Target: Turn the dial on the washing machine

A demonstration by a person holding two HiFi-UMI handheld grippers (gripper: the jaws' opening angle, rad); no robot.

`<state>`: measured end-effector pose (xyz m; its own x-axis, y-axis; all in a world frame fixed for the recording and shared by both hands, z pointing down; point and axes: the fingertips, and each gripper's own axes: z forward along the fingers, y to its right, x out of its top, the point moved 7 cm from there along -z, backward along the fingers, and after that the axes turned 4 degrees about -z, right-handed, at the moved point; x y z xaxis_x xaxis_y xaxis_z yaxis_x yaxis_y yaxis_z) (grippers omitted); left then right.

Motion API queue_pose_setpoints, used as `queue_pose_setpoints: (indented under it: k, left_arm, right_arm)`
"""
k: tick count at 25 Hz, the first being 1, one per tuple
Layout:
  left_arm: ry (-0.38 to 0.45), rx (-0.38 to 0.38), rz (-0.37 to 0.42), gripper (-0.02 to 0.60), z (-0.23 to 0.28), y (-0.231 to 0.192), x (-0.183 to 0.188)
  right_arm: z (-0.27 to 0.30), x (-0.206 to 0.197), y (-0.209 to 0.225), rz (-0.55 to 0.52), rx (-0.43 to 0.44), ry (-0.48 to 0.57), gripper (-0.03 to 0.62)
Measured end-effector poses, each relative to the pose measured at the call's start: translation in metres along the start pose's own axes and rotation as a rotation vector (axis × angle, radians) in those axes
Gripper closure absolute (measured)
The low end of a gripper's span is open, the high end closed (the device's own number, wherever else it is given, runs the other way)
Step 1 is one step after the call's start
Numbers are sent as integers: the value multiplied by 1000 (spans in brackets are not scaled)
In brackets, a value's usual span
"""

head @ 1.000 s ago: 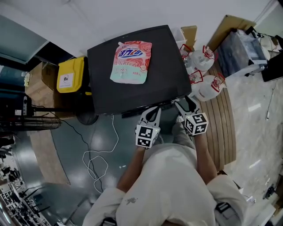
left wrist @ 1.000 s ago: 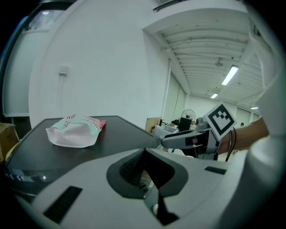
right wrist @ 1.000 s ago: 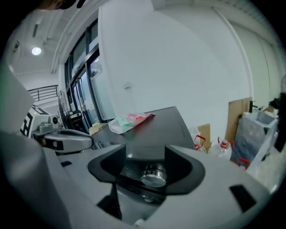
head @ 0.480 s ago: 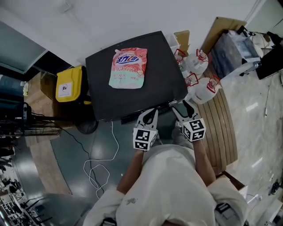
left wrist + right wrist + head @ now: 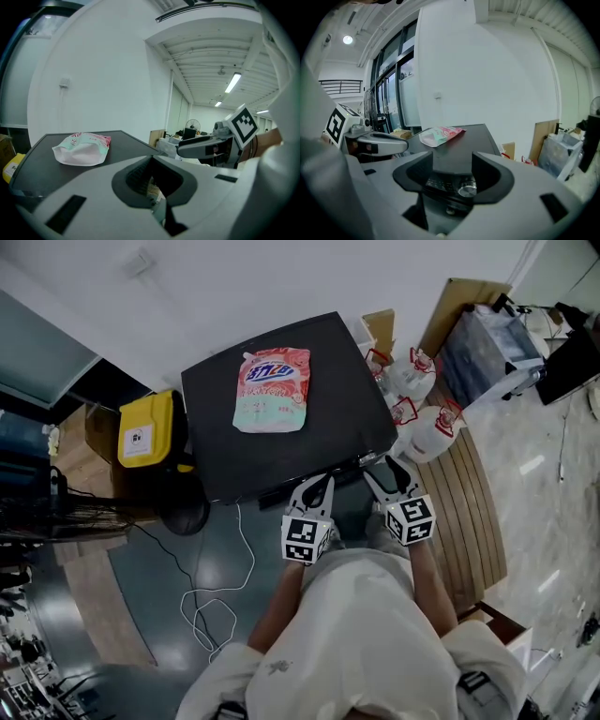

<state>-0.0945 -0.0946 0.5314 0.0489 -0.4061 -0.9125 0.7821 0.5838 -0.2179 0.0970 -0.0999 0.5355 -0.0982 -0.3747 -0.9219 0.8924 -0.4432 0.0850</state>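
Note:
The black washing machine (image 5: 328,418) stands in front of me, with a pink and green detergent pouch (image 5: 272,390) lying on its lid. Both grippers hover at its front edge. In the right gripper view the silver dial (image 5: 467,189) on the control strip (image 5: 440,184) shows between the jaws, near the right one and untouched. My right gripper (image 5: 452,168) is open and its jaws are closing. My left gripper (image 5: 151,159) is shut with nothing in it, a little left of the right gripper (image 5: 389,468). The pouch (image 5: 440,135) lies further back.
A yellow box (image 5: 145,427) sits left of the machine, and a white cable (image 5: 211,587) loops over the floor. White jugs (image 5: 427,432) and cardboard (image 5: 459,301) crowd the machine's right side, beside a slatted wooden platform (image 5: 473,512).
Both grippers have stayed at the machine's front edge. The head view has shifted slightly, so the machine sits a little lower in the picture.

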Motion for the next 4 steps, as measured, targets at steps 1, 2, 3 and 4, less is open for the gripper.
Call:
queue_pose_setpoints:
  k: [1,2,3,4]
  left_arm:
    - [1,-3,2,568,-1,0,-1]
    - [1,-5,4,568,-3,0,-2]
    - [1,-8,7,568,-5,-1,-3]
    - [1,-11,10,568,-7,-1,-3]
  right_arm:
    - [-1,0,-2,-1,-2,1,329]
    - [-1,-1,-5,-1,-3,1,329]
    - [-2,-1,-7,0,-5,2,329]
    - [-4,-2,-10,0,-7,2,329]
